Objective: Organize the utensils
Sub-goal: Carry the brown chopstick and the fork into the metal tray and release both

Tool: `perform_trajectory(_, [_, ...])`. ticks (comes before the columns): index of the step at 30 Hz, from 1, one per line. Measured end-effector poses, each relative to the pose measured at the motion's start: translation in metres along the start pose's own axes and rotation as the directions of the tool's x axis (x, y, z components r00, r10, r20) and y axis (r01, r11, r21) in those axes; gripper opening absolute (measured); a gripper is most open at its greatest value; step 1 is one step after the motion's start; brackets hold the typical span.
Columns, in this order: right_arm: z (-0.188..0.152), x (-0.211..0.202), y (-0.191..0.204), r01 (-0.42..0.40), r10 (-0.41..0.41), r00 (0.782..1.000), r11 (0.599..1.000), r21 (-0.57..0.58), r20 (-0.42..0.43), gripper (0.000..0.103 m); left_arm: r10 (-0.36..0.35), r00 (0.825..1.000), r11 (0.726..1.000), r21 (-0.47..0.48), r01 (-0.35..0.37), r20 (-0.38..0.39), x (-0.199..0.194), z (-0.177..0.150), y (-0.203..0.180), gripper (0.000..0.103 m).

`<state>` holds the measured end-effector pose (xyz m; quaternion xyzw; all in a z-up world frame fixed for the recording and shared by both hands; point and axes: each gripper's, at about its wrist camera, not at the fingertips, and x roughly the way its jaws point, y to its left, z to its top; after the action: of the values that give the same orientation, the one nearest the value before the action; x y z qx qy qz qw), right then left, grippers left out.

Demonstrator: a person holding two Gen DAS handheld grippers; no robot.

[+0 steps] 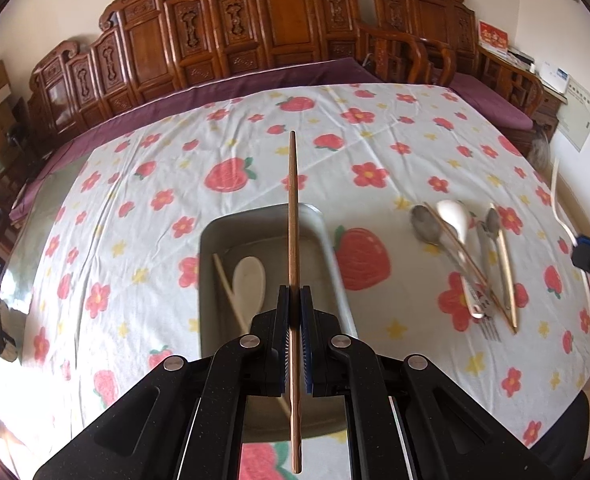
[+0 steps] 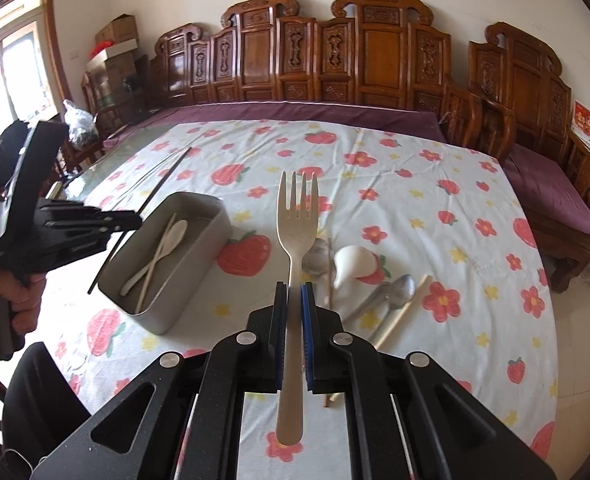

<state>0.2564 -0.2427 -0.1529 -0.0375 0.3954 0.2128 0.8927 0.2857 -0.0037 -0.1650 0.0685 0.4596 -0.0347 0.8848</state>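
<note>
My left gripper [image 1: 294, 292] is shut on a long brown chopstick [image 1: 292, 200] that points forward above the grey tray [image 1: 255, 215]. A cream spoon [image 1: 249, 280] and a pale chopstick [image 1: 226, 290] lie in the tray. My right gripper [image 2: 294, 288] is shut on a cream fork [image 2: 297, 216], tines forward, above the cloth. Right of the tray lies a loose pile: a white ceramic spoon [image 2: 353, 264], metal spoons [image 2: 401, 288] and a chopstick [image 2: 403, 308]. In the right wrist view the left gripper [image 2: 129, 222] hangs over the tray's [image 2: 193, 280] left side.
The table wears a white cloth [image 1: 175, 152] printed with strawberries and flowers. A carved wooden bench [image 2: 335, 60] with a purple cushion runs along its far side. A hand [image 2: 11, 300] holds the left tool near the table's left edge. A metal fork [image 1: 491, 330] lies in the pile.
</note>
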Motion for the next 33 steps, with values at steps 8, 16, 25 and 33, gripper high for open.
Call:
perform_trajectory(8, [0.007,0.02,0.032,-0.041,0.041,0.999,0.999,0.0,-0.017,0.009,0.0,1.0,0.999,-0.035,0.0,-0.018,0.019,0.0,0.024,0.005])
perform_trajectory(16, [0.014,0.034,0.053,-0.064,0.065,0.998,0.998,0.01,-0.025,0.009,-0.023,1.0,0.999,-0.043,0.023,-0.012,0.036,-0.006,0.035,0.005])
perform_trajectory(25, [0.019,0.054,0.07,-0.083,0.083,0.995,0.996,0.019,-0.045,0.009,-0.055,0.998,0.997,-0.05,0.053,-0.03,0.044,-0.019,0.044,0.005])
perform_trajectory(33, [0.029,0.065,0.085,-0.091,0.092,0.994,0.996,0.013,-0.054,0.009,-0.075,0.997,0.996,-0.045,0.073,-0.029,0.04,-0.023,0.048,0.005])
